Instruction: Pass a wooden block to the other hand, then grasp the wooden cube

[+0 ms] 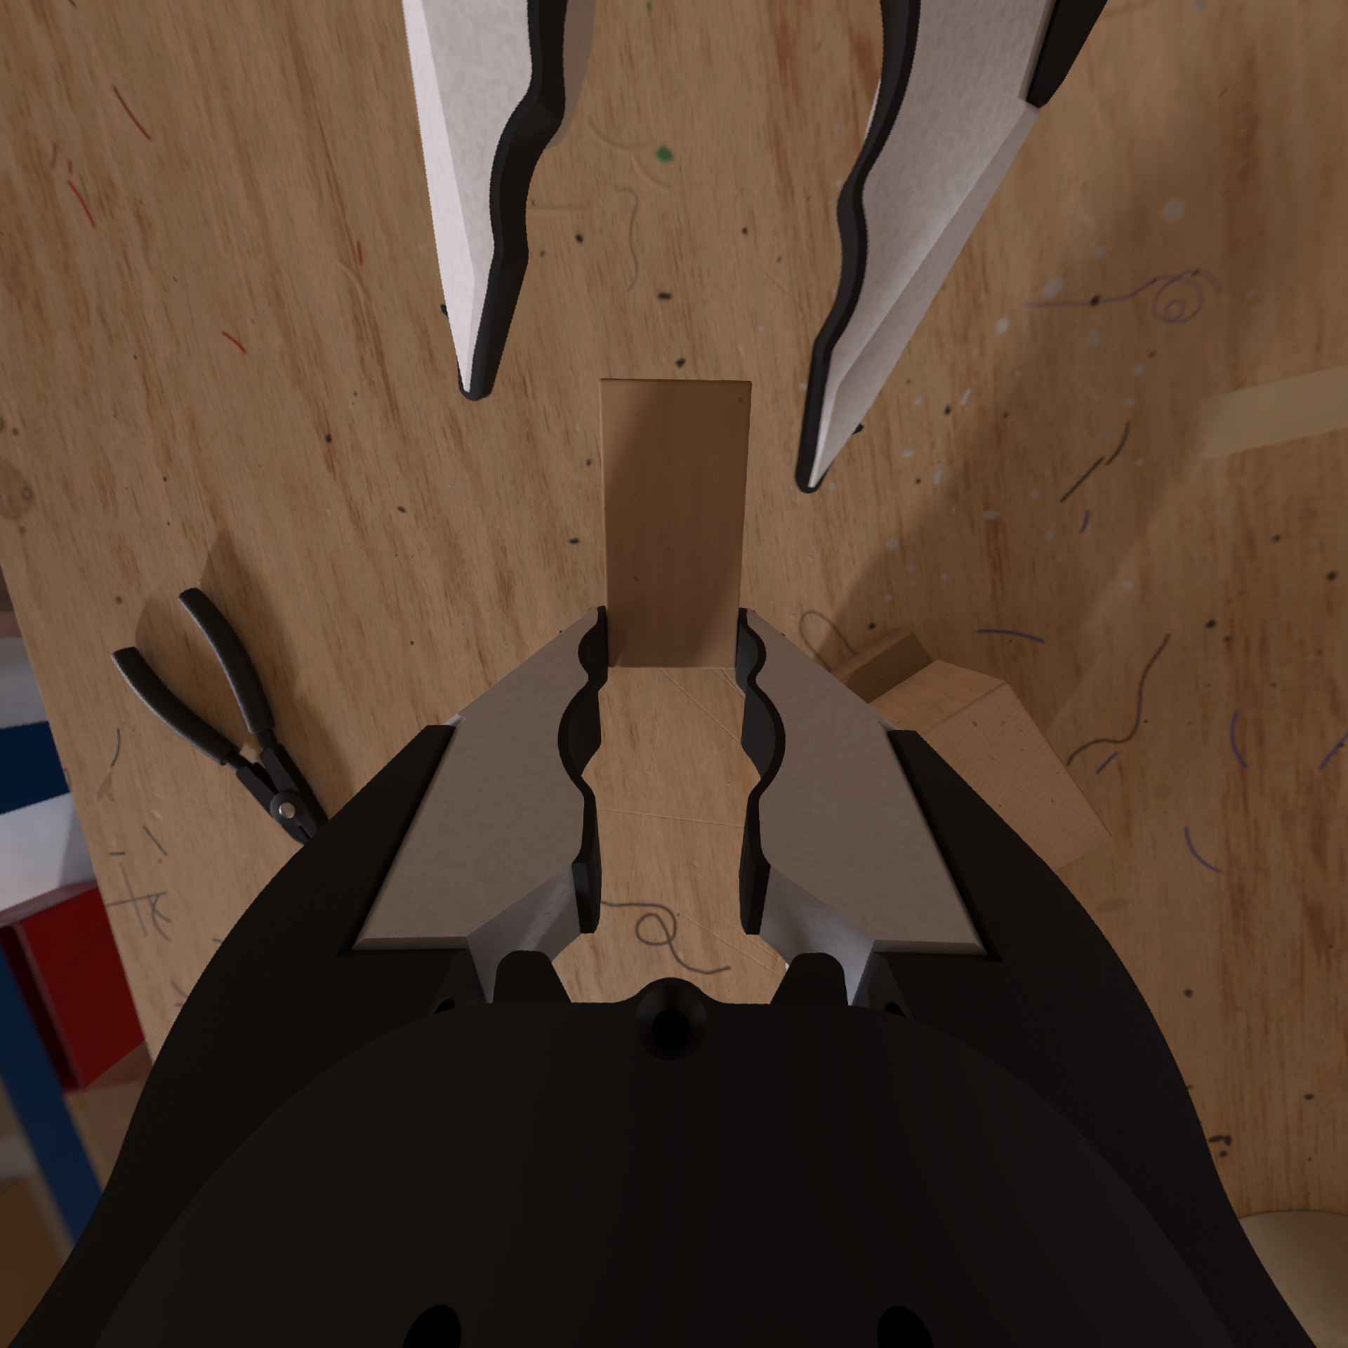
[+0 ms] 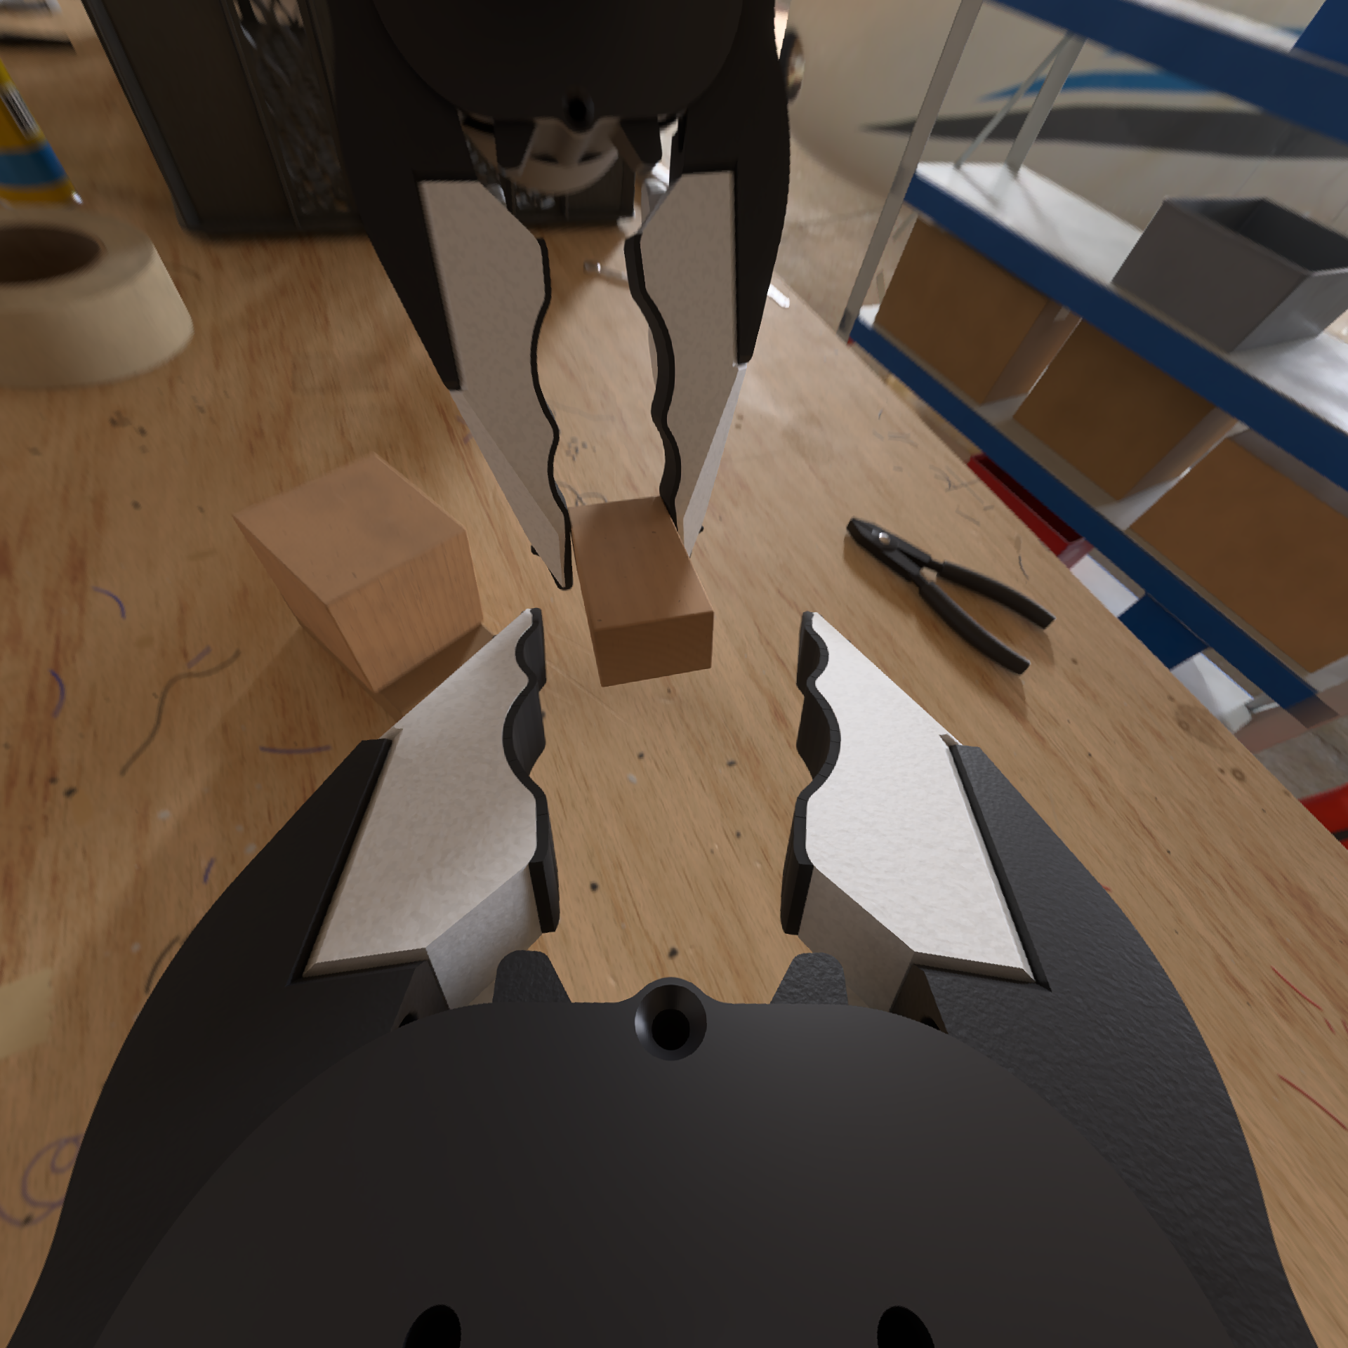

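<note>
The handover is under way: the oblong tan wooden block (image 1: 675,521) is clamped by the left tool (image 1: 672,634) at frame centre; the right tool (image 2: 669,638), fingers apart, must be closed around its free end.

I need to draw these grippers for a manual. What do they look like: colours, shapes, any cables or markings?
Both look alike. The left gripper and right gripper each have a rounded matte black body with a small round hole at the front centre. Two tapering white fingers sit in black holders, each lined inside with a wavy black pad. No cables, markings or sleeves are visible.
</note>
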Robot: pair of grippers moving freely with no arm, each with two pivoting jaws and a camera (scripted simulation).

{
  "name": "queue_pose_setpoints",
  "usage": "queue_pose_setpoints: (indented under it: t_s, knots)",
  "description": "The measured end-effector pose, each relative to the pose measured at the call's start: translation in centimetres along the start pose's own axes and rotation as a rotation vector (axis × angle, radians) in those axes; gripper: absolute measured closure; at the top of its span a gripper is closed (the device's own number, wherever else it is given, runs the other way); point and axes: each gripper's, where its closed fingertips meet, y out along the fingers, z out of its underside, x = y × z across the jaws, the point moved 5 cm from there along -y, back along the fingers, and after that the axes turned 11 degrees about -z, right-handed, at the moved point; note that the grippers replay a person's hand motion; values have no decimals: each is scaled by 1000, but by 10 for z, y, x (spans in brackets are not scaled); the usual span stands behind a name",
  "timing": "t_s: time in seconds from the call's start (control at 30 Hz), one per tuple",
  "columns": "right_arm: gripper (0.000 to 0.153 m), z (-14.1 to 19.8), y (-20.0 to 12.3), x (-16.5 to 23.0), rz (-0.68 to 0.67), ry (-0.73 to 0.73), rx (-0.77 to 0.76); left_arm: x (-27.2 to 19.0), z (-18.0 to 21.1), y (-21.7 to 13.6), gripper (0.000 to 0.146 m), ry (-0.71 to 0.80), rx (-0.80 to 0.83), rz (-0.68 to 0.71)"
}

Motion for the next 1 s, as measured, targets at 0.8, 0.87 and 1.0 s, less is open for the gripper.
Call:
queue_pose_setpoints:
  t_s: [0.8,0.87,1.0]
  knots:
    - [117,1,-137,-42,329,32,230,-80,56,-45,42,-710,-503,-158]
    - [117,1,-183,-79,488,92,305,-99,78,-27,46,-769,-486,-205]
    - [117,25,-225,-149,651,313,295,-115,96,3,51,-811,-387,-182]
